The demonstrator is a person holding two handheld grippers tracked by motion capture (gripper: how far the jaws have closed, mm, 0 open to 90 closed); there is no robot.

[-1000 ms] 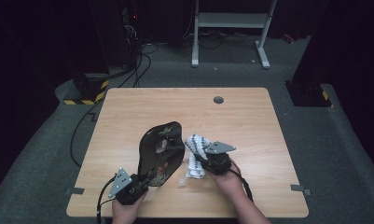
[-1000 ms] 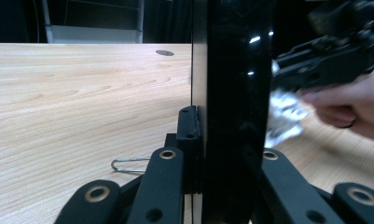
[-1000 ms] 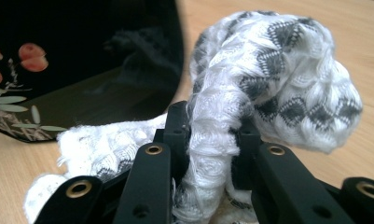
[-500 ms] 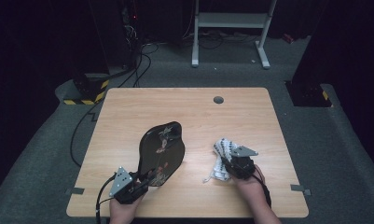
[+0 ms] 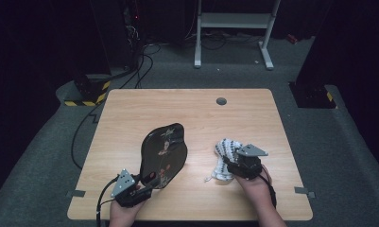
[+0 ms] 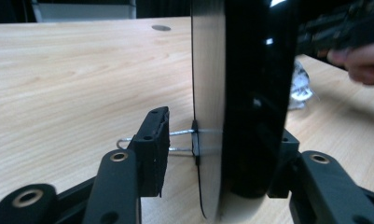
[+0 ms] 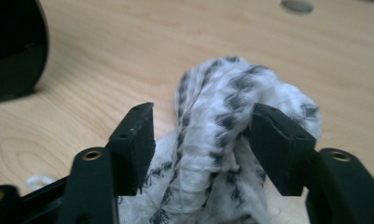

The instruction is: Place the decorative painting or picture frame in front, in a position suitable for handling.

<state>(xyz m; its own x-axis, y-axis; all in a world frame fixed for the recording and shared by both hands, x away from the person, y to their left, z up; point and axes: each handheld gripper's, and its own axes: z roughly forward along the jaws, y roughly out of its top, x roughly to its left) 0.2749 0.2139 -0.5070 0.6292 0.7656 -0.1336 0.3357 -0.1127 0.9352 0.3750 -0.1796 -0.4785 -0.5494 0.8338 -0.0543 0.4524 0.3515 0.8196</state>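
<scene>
Here there are two grippers, one black board and one crumpled cloth on one wooden table (image 5: 130, 113). From above, the left gripper (image 5: 144, 189) sits at the near end of the board (image 5: 163, 153), which stands tilted on the table, and the right gripper (image 5: 230, 166) is at the white, dark-patterned cloth (image 5: 224, 156) lying to the board's right, well apart from it. The left gripper view adds what the high view hides: the board's edge stands between the jaws, with a wire clip (image 6: 184, 140) on its pale back, and a gap beside the left jaw; these jaws have just been opening. The right gripper view shows the cloth bunched between spread jaws, which have also just been opening.
</scene>
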